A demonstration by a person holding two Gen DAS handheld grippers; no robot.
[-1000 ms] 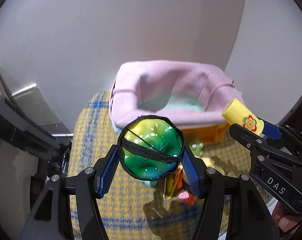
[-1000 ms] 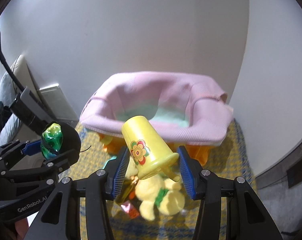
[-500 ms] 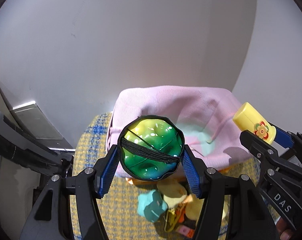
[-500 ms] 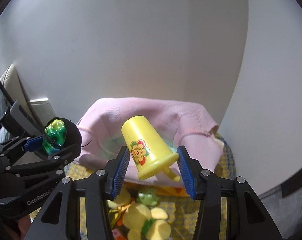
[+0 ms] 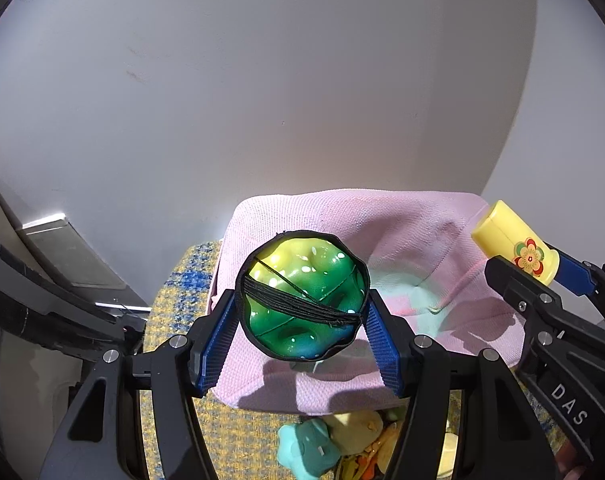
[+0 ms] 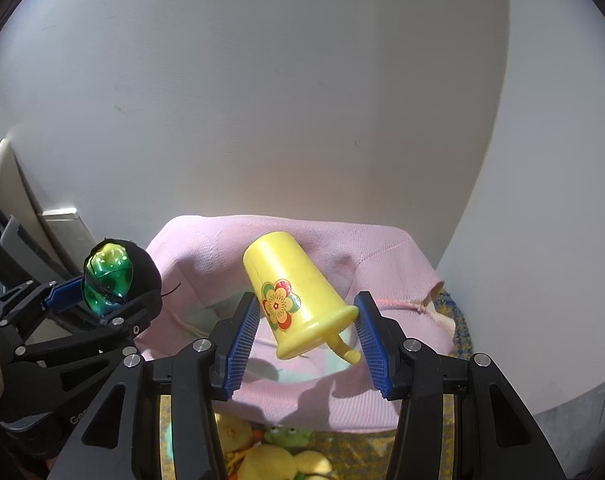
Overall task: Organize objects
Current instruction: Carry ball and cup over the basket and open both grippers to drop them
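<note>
My left gripper (image 5: 302, 320) is shut on a green-yellow bumpy ball in a black net (image 5: 302, 296), held above the near rim of the pink fabric basket (image 5: 382, 224). My right gripper (image 6: 306, 332) is shut on a yellow toy cup with a flower print (image 6: 290, 296), tilted with its rim toward me, above the same basket (image 6: 342, 248). The cup (image 5: 514, 248) and right gripper also show at the right of the left wrist view. The ball (image 6: 108, 276) shows at the left of the right wrist view.
A yellow and blue checked cloth (image 5: 178, 300) lies under the basket. Small toys lie in front of it: a teal piece (image 5: 306, 452), yellow plush shapes (image 6: 262, 460) and a green frog (image 6: 288, 436). A white wall stands close behind. A grey object (image 5: 70, 256) sits at left.
Both grippers have risen and moved forward over the basket with their objects. The basket now sits lower in both views and the loose toys have slid to the bottom edge.
</note>
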